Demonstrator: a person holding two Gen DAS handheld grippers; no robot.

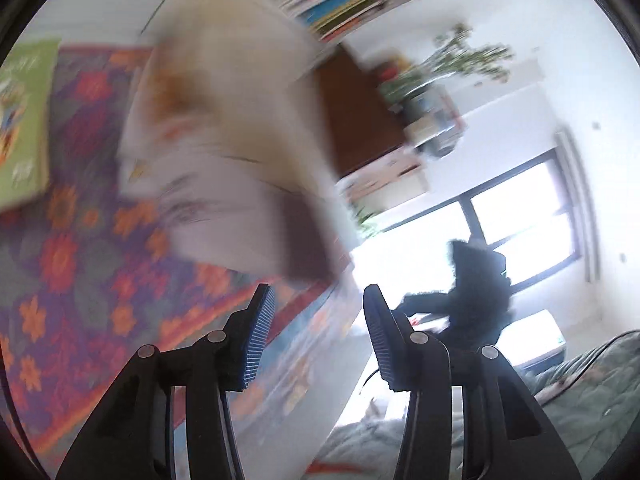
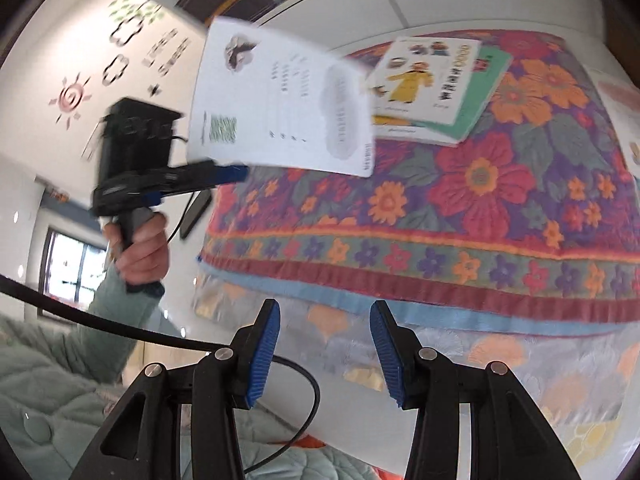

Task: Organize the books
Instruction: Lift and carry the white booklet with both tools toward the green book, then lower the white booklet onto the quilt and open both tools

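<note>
Just beyond the parted, empty jaws of the left gripper (image 1: 318,300), a white book (image 1: 224,140) blurs; the right gripper (image 2: 324,316), likewise unclenched, views its print clearly.

Purple cloth (image 2: 480,208) on the surface, patterned with red and orange flowers and green leaves, bordered in red and pale blue. White book (image 2: 280,100) with grey print and a green code square. White-covered book (image 2: 428,76) near the far edge showing a yellow-robed figure, over a green one (image 2: 480,96). Light green book (image 1: 24,120) at the cloth's edge. Black gripper (image 2: 324,344) with blue pads (image 2: 262,356). Pale green quilted sleeve (image 2: 120,320).
</note>
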